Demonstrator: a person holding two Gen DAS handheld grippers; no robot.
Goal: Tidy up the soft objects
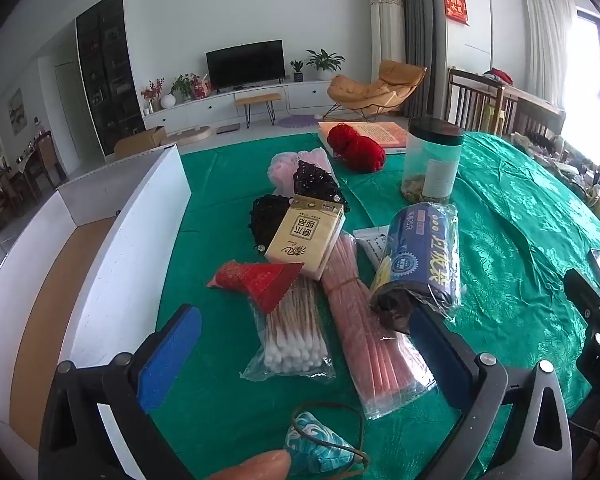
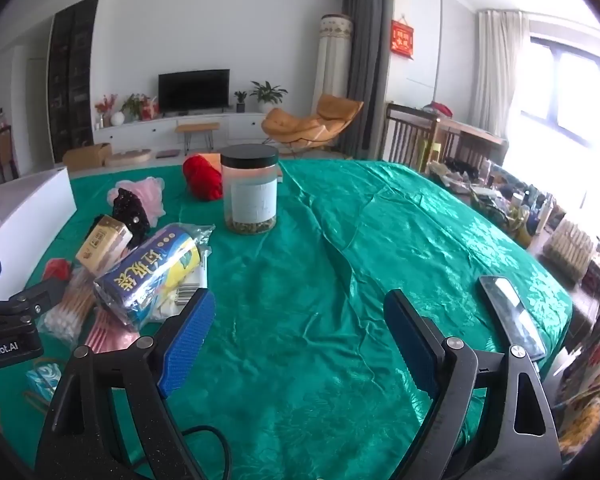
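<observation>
Soft things lie heaped on the green cloth [image 2: 340, 240] straight ahead of my left gripper [image 1: 300, 344], whose jaws stand spread wide with nothing between the pads; the bag of cotton swabs [image 1: 292, 340] and the pink bundle of sticks [image 1: 364, 320] lie below the gap, untouched. My right gripper [image 2: 296, 332] is equally released, hovering over bare cloth well to the side of the pile. The risk, as I judge it, starts at my left fingertips: the right-hand pad sits just beside the blue roll of bags [image 1: 424, 256], which leans on the bundle, so a careless descent could nudge it off and roll it away. The slick swab bag may slip from a pinch, and closing low could catch the cloth and drag everything. Further out, the tissue pack [image 1: 304, 236] rests on the black lace piece [image 1: 268, 216] and the red pouch [image 1: 260, 280], so pulling one may topple the others. The white box [image 1: 112, 216] stands left, its wall near enough to clip.
</observation>
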